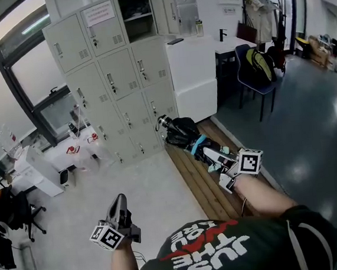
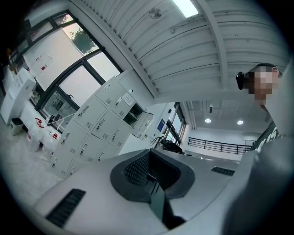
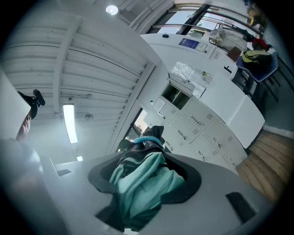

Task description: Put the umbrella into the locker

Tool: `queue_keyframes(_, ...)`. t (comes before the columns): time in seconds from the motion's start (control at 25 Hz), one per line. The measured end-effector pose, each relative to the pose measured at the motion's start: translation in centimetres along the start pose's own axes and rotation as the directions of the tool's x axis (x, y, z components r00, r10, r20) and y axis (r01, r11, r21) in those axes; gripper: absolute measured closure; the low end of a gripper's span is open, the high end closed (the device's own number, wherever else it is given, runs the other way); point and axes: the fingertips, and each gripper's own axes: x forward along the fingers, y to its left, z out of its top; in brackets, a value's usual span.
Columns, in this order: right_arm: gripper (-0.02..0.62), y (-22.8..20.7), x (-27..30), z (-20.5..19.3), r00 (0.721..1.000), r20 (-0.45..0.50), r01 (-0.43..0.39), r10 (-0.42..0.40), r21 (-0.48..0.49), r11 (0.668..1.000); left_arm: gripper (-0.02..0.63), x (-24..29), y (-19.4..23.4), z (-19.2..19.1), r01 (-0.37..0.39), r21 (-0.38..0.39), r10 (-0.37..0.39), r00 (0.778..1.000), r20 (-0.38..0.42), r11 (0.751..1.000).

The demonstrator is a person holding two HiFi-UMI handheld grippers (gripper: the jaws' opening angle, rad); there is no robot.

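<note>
left gripper (image 1: 119, 199) — jaws together, empty | right gripper (image 1: 211, 157) — clamped on umbrella (image 1: 180, 130)

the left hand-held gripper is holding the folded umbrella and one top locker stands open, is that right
Wrong hand: the right hand-held gripper holds the folded umbrella; the right gripper view shows its teal fabric between the jaws. One top locker does stand open.

A yellow-trimmed backpack (image 1: 261, 64) sits on a blue chair (image 1: 254, 86) beside a white desk (image 1: 235, 42).

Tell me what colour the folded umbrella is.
The umbrella is teal and black; right gripper view shows it best.
</note>
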Motion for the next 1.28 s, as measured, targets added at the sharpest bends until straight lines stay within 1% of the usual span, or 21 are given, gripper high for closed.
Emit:
queue_keyframes(0.12, 0.354, -1.4, -0.9, 1.8, 1.000, 0.001, 0.022, -0.022, -0.018, 1.000, 0.597, 1.3, -1.1, -0.6, -0.013, 0.008, 0.013, 1.000, 0.006, 1.000)
queue_keyframes(0.36, 0.356, -2.6, -2.7, 4.3, 1.000, 0.001, -0.014, 0.014, -0.021, 1.000, 0.597, 3.6, -3.6, -2.9, -0.039, -0.020, 0.039, 0.999, -0.001, 0.999)
queue_keyframes(0.44, 0.356, -3.3, -3.3, 5.0, 1.000, 0.006, -0.008, 0.008, -0.022, 1.000, 0.597, 4.3, -4.1, -3.4, -0.042, -0.025, 0.042, 0.999, -0.008, 0.999)
queue_keyframes(0.64, 0.356, -4.6, -3.2, 6.3, 0.999, 0.029, -0.016, 0.016, -0.015, 1.000, 0.597, 5.9, -3.7, -3.5, -0.030, -0.010, 0.030, 0.999, -0.011, 0.999)
queue_keyframes(0.72, 0.356, -5.3, -2.6, 6.5, 1.000, 0.030, -0.008, 0.008, -0.017, 1.000, 0.597, 6.6, -3.0, -3.3, -0.035, -0.018, 0.035, 0.999, -0.010, 0.999)
queue_keyframes(0.88, 0.356, -6.5, -0.3, 6.3, 0.999, 0.035, -0.015, 0.015, 0.004, 1.000, 0.597, 8.5, -0.5, -3.3, -0.029, -0.041, 0.028, 0.999, -0.026, 0.999)
queue_keyframes(1.08, 0.356, -9.8, 3.6, 5.7, 0.999, 0.045, 0.002, -0.002, -0.005, 1.000, 0.597, 11.7, 4.9, -3.7, 0.019, -0.050, -0.021, 0.999, -0.033, 0.999)
queue_keyframes(1.16, 0.356, -11.5, 6.1, 5.3, 0.998, 0.056, 0.008, -0.007, -0.014, 1.000, 0.597, 13.5, 8.2, -3.2, 0.027, -0.057, -0.029, 0.999, -0.039, 0.998)
queue_keyframes(1.28, 0.356, -14.0, 13.0, 5.2, 0.996, 0.086, 0.006, -0.003, -0.036, 0.999, 0.597, 17.4, 15.3, -0.6, 0.065, -0.066, -0.068, 0.997, -0.045, 0.996)
